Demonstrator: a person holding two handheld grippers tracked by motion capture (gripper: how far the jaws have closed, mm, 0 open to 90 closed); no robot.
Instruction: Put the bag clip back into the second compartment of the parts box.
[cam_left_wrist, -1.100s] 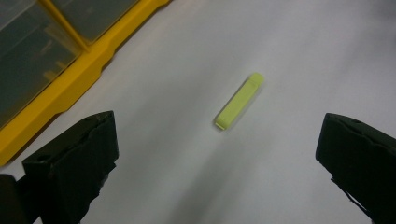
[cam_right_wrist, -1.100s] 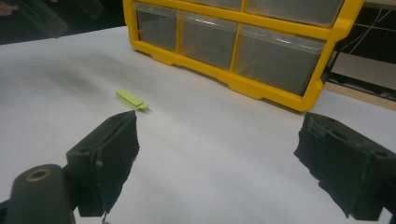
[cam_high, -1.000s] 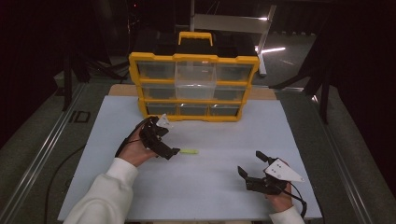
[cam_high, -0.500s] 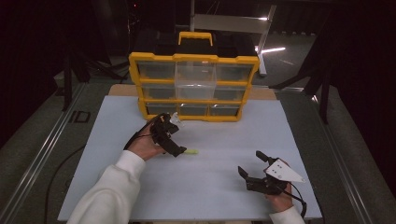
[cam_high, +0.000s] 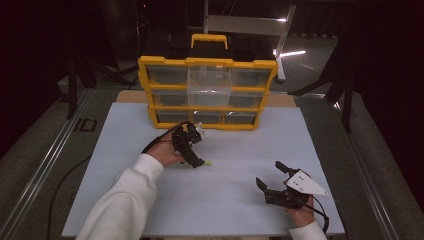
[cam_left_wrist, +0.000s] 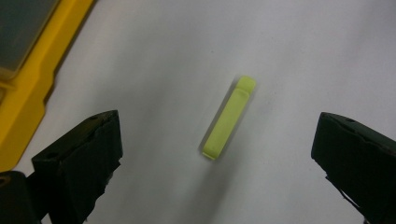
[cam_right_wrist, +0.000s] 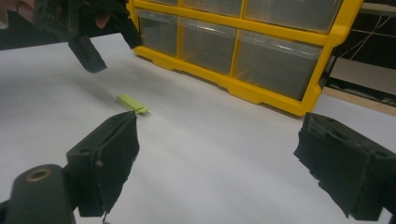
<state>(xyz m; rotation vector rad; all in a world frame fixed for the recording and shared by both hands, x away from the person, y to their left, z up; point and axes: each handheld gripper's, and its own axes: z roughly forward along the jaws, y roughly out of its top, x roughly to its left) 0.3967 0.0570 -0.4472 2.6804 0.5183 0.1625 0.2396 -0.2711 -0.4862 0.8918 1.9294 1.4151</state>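
Tabletop (cam_high: 125, 150) carries a small yellow-green strip (cam_left_wrist: 229, 117) lying flat near its middle, short of the yellow drawer organizer (cam_high: 207, 92) at the far edge. In the left gripper view its long axis runs nearly along the gripper's line of sight, rounded end away. The left gripper (cam_left_wrist: 217, 154) hangs above it, fingers wide apart on either side, not touching. The right gripper (cam_high: 272, 182) rests toward the near right corner, fingers apart on nothing. From above the strip is mostly hidden by the left fingers.

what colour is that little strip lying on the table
Light yellow-green strip, clearest in the left gripper view.

Small lime-green flat strip (cam_left_wrist: 229, 118), lying flat on white tabletop (cam_left_wrist: 289, 51)
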